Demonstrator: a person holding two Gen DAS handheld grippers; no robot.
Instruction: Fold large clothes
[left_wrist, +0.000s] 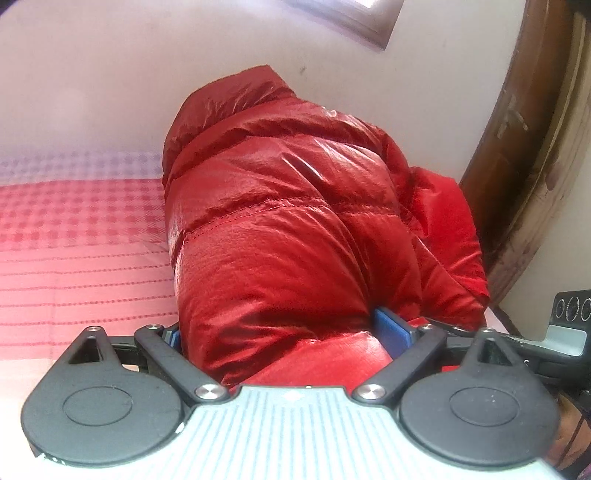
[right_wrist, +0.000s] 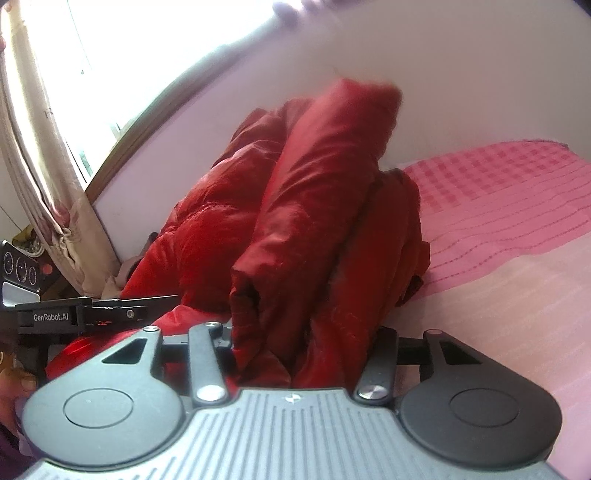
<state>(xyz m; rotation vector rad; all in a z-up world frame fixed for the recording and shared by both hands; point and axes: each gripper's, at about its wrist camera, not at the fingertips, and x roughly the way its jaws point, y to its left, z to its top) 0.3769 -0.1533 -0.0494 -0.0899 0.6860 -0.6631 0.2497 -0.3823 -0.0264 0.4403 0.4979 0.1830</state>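
Observation:
A shiny red puffer jacket (left_wrist: 291, 221) lies bunched on a pink checked bed (left_wrist: 74, 236). My left gripper (left_wrist: 284, 332) has its blue-padded fingers (left_wrist: 391, 332) on either side of a thick fold of the jacket, which fills the gap between them. In the right wrist view the jacket (right_wrist: 314, 221) stands up in tall folds. My right gripper (right_wrist: 303, 350) has its jaws around the near end of those folds. The fingertips of both grippers are hidden in the fabric.
A pale wall (left_wrist: 110, 74) runs behind the bed. A dark wooden frame (left_wrist: 524, 166) rises at the right of the left wrist view. A curtain (right_wrist: 48, 177) and bright window (right_wrist: 147, 55) stand left of the jacket. The other gripper (right_wrist: 92, 314) shows at the left edge.

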